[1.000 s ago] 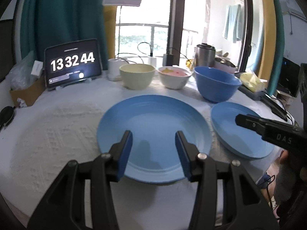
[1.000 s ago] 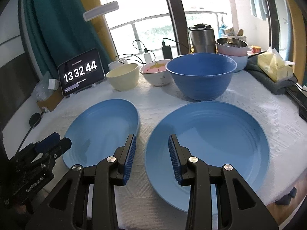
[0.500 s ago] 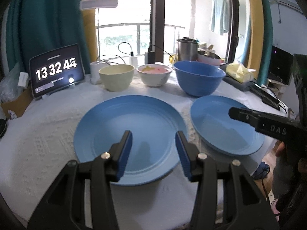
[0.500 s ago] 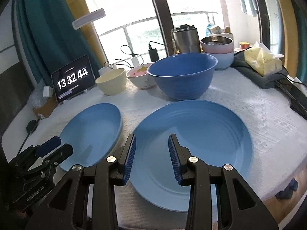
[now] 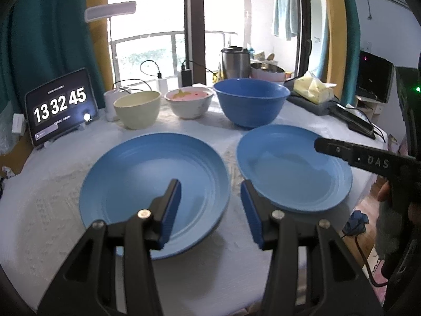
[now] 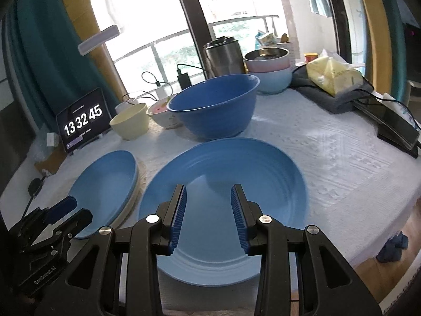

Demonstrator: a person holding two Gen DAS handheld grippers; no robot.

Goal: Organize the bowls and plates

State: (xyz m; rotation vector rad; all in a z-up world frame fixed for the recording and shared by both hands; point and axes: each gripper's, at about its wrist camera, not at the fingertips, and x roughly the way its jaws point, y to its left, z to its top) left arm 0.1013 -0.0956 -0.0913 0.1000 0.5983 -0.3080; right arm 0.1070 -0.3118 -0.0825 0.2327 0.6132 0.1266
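Left gripper (image 5: 210, 205) hovering half open over the left plate (image 5: 147, 184), gripping nothing. Right gripper (image 6: 209, 213) likewise gaping empty over the right plate (image 6: 263, 173), fingers hiding that plate's near rim. Blue bowl (image 6: 213, 110) sitting behind, covering part of the pink bowl (image 6: 160, 115). Cream bowl (image 5: 136, 108) standing beside it

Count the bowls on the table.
5 visible: a cream bowl near the clock tablet, a white bowl with pink inside beside it, a big blue bowl, and a pink bowl stacked in a light-blue bowl behind. More may be nested there.
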